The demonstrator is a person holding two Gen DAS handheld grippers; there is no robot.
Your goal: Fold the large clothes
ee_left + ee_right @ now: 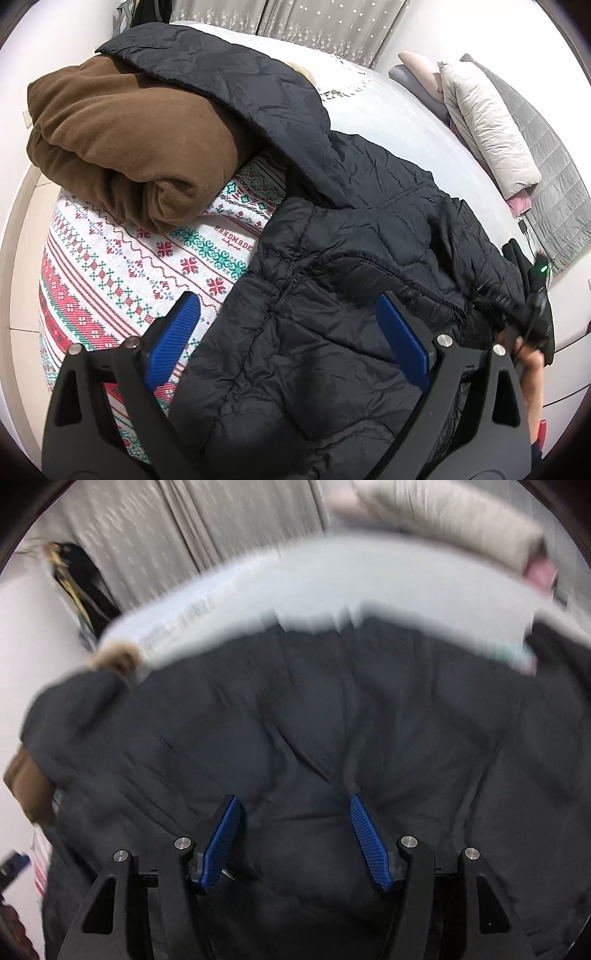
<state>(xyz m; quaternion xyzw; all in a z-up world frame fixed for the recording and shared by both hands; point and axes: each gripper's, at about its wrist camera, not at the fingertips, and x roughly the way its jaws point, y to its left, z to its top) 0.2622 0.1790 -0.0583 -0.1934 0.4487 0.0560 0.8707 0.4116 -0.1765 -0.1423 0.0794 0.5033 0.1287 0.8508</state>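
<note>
A: Lay spread across the bed (388,122), that black puffer jacket (332,258), filling the middle and the 5 o'clock part of the left wrist view. Hood end (207,70) draped at 11 o'clock over a folded brown blanket (122,147).

B: And under both, a knitted-pattern cover (122,280) in red, green and white, at 8 o'clock. Printed with the word HANDMADE near the jacket's edge.

A: Left claw (288,332) stood apart, blue pads wide, nothing pinched; one pad over the patterned cover, the other over the quilted jacket.

B: Right claw (295,834) also apart, pads clear of the cloth, hanging close above the jacket (295,720). Much blurred, that right wrist view. No fold caught between the pads as far as could be told.

A: Round about: pillows and folded bedding (487,125) stacked at 2 o'clock, a grey quilted piece (554,173) beside them, patterned curtains (295,26) at 12 o'clock.

B: At 3 to 4 o'clock in the left wrist view, a dark device with a green light (541,269), a cable near it, and a hand (532,369) by the jacket's edge.

A: In the way of a flat fold: the brown blanket, sitting under the hood end, touching it. Seen also at 9 o'clock in the right wrist view (29,782).
</note>
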